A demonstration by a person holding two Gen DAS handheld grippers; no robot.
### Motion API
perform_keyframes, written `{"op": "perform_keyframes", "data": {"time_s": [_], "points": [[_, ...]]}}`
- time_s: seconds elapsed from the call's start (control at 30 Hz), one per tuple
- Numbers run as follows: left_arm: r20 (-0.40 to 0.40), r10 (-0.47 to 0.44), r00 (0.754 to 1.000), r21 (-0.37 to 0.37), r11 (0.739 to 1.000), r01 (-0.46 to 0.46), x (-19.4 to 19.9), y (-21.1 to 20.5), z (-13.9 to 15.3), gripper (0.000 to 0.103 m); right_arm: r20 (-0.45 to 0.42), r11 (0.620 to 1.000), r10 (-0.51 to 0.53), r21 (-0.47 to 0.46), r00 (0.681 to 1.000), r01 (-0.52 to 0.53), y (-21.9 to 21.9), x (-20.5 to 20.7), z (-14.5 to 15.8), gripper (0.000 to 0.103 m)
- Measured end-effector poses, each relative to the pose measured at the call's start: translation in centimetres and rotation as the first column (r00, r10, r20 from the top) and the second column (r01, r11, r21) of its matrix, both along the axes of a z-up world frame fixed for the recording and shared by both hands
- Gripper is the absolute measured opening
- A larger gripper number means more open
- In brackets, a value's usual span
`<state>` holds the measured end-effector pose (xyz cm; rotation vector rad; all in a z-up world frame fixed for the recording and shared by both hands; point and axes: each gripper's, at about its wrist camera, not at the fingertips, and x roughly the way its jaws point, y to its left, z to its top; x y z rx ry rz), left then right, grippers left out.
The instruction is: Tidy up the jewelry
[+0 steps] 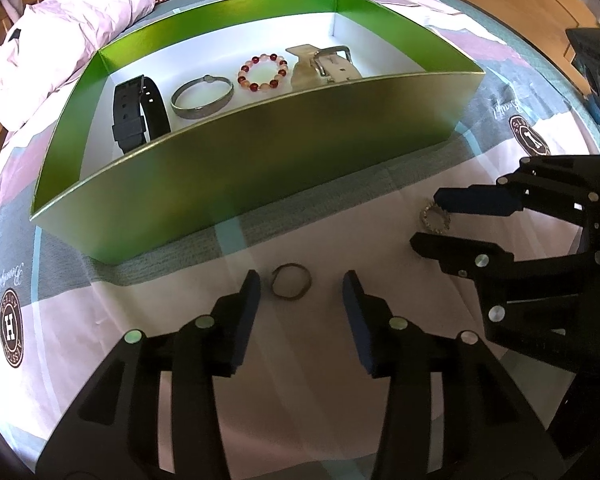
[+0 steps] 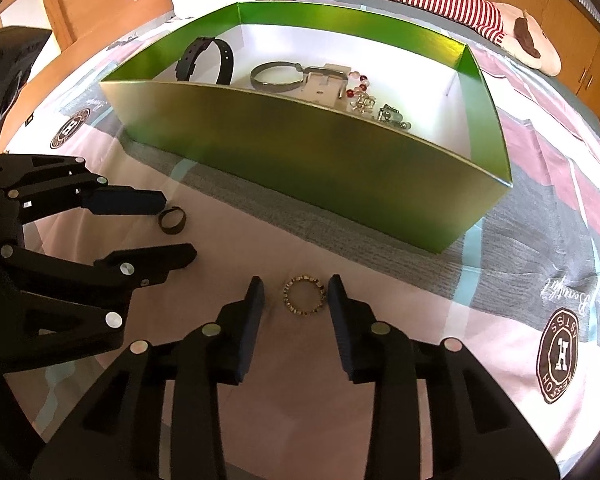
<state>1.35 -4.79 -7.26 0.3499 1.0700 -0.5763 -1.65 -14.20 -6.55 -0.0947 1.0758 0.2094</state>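
On the bed cover [image 1: 380, 216], nearest both cameras, two rings lie flat and each sits between a spread pair of tongs. The left tongs [image 1: 300, 286] bracket a plain dark ring [image 1: 291, 287]; neither pad appears to touch it, though the ring sits closer to the left-hand pad. The right tongs [image 2: 296, 294] bracket a studded gold-tone ring [image 2: 304, 295], which nearly fills the gap between the pads. Both tools are held low and angled forward toward the box, side by side, with the left one seen from the right wrist view at the left edge of that picture. Risk, as a judgement: a thin ring lying flat on soft fabric offers little height to grip. Closing too high would let the pads slide over it; closing too low would likely pinch cloth and drag the cover. An off-centre squeeze could flip the ring away. Beyond the rings stands the green box [image 1: 260, 152], its near wall tall, so a carried ring must clear that edge or be knocked loose. Inside lie a black strap [image 1: 140, 114], a metal bangle [image 1: 202, 98], a bead bracelet [image 1: 263, 74] and a pale buckled band [image 1: 324, 66].
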Motion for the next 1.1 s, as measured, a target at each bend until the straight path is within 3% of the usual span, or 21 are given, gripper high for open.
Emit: {"op": "perform_keyframes", "data": {"time_s": [0.07,0.17,0.43,0.67,0.73,0.8,0.9,0.97,1.03,1.1], "points": [[0.01,-0.001,1.0,0.004,1.0,0.001,-0.1,-0.1,0.1,0.033,0.003,1.0,0.003,-0.003,1.0,-0.003,-0.1,0.0,0.0,0.022],[0.013,0.001,1.0,0.0,1.0,-0.001,-0.2,-0.2,0.3,0.02,0.008,1.0,0.0,0.009,1.0,0.0,-0.3,0.0,0.3,0.021],[0.03,0.013,0.999,0.002,1.0,-0.013,-0.3,0.0,0.8,0.02,0.039,1.0,-0.014,0.025,0.999,0.013,-0.7,0.1,1.3,0.021],[0.023,0.009,1.0,0.017,1.0,-0.01,-0.3,-0.2,0.4,0.021,-0.013,1.0,-0.003,0.0,1.0,0.003,-0.3,0.3,0.2,0.021],[0.02,0.012,1.0,0.014,1.0,-0.012,-0.3,-0.2,0.4,0.021,-0.019,1.0,0.002,-0.001,1.0,-0.002,-0.2,0.2,0.1,0.027],[0.019,0.013,1.0,0.013,1.0,-0.013,-0.3,-0.2,0.3,0.021,-0.016,1.0,0.001,-0.009,1.0,-0.001,-0.2,0.2,0.2,0.041],[0.019,0.013,1.0,0.013,1.0,-0.013,-0.3,-0.2,0.2,0.022,-0.016,1.0,-0.014,-0.012,1.0,0.014,-0.4,0.2,0.0,0.042],[0.018,0.013,1.0,0.012,1.0,-0.013,-0.2,-0.1,0.2,0.022,-0.014,1.0,-0.018,-0.003,1.0,0.018,-0.4,0.2,0.0,0.041],[0.018,0.014,1.0,0.012,1.0,-0.014,-0.2,-0.2,0.2,0.022,-0.011,1.0,-0.008,0.003,1.0,0.008,-0.3,0.1,0.0,0.021],[0.025,0.013,1.0,0.011,1.0,-0.013,-0.3,-0.2,0.3,0.02,-0.005,1.0,-0.007,0.0,1.0,0.007,-0.2,0.1,0.2,0.021]]}}
